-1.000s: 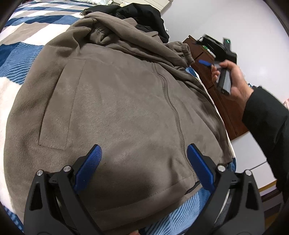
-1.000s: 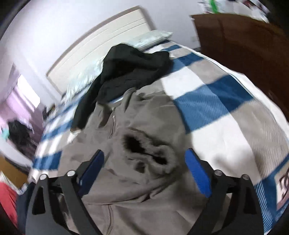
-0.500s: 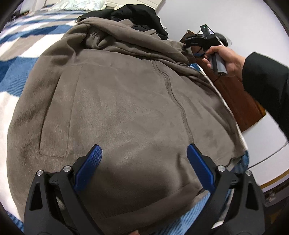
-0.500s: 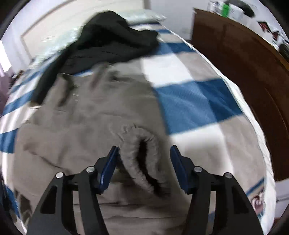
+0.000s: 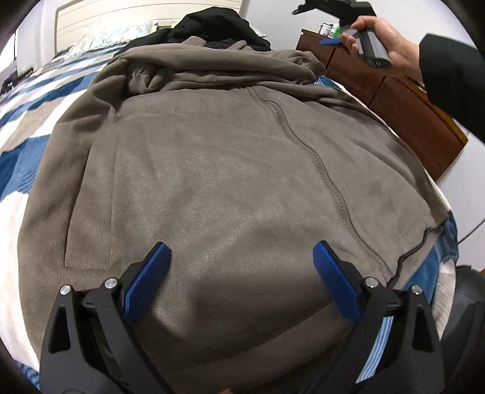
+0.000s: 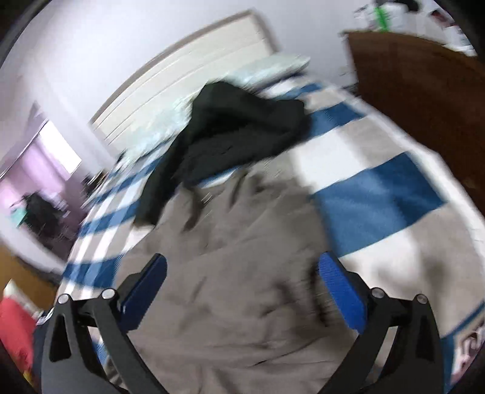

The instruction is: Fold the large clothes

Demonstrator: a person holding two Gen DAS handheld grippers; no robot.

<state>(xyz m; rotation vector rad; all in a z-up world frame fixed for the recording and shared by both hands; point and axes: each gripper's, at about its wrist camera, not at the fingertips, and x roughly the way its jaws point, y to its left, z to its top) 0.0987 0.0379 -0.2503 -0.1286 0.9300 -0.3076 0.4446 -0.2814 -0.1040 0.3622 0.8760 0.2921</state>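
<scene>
Jacket (image 5: 227,169): spread front-up on bed (image 5: 18,127); sleeve laid across collar end.
Left tool (image 5: 242,282): wide open, empty, over jacket hem.
Right tool (image 6: 242,288): opening, empty, over jacket.
Remaining: body folds.

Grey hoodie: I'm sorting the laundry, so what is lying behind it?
A black garment lies heaped behind the grey hoodie, pillows beyond. Its lower edge is covered.

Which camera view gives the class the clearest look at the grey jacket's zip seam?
The left wrist view: the grey jacket lies sharp and spread flat, its zip seam running down the front. The right wrist view shows the jacket blurred, its seam not traceable.
</scene>
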